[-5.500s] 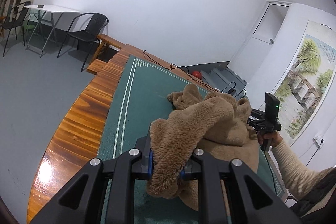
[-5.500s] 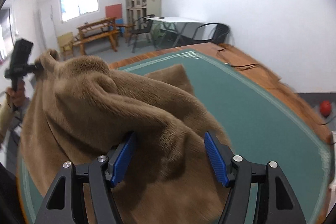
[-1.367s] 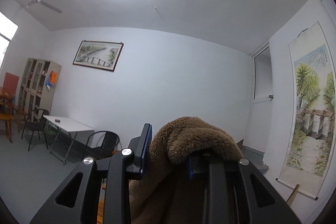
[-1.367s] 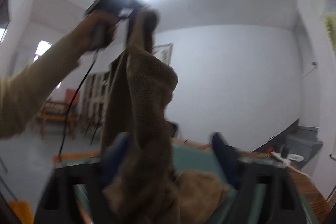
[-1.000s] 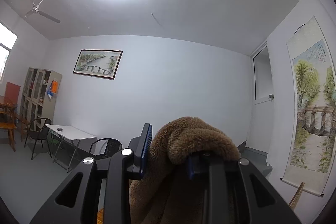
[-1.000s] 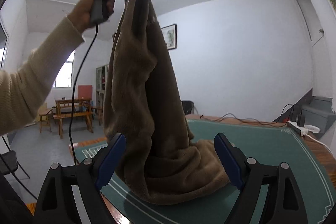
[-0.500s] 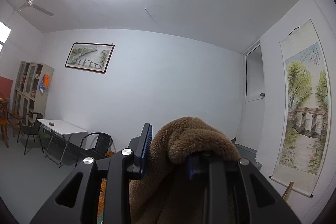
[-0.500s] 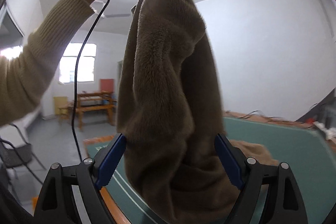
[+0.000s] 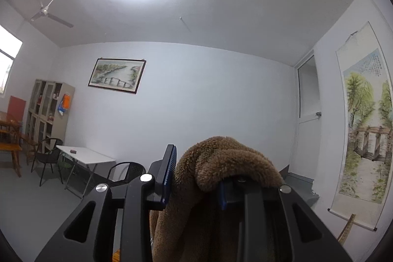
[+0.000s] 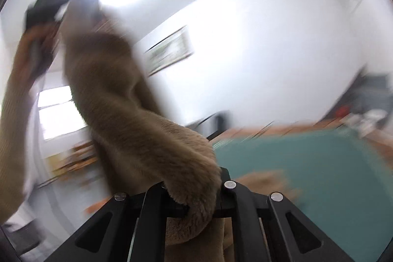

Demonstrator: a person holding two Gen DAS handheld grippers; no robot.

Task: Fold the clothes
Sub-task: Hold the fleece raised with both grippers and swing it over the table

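A brown fleece garment (image 10: 115,100) hangs in the air between my two grippers. My left gripper (image 9: 196,178) is held high and is shut on a bunched fold of the fleece garment (image 9: 228,158), which drapes over its blue pads. In the blurred right wrist view my right gripper (image 10: 194,195) is shut on a lower fold of the fleece. The cloth rises from there to the left gripper (image 10: 46,6), gripped by a hand in a cream sleeve (image 10: 12,114). The garment's lower end is hidden below both views.
A table with a green mat (image 10: 307,163) and wooden rim lies below and to the right in the right wrist view, with cables at its far end. Black chairs (image 9: 46,158), a white folding table (image 9: 86,156) and a cabinet (image 9: 46,112) stand along the far wall.
My right gripper's jaws, wide apart around the hanging fleece half a second ago, have shut on a fold of it, and the view has rolled and blurred. The left gripper keeps its grip, shifted slightly sideways.
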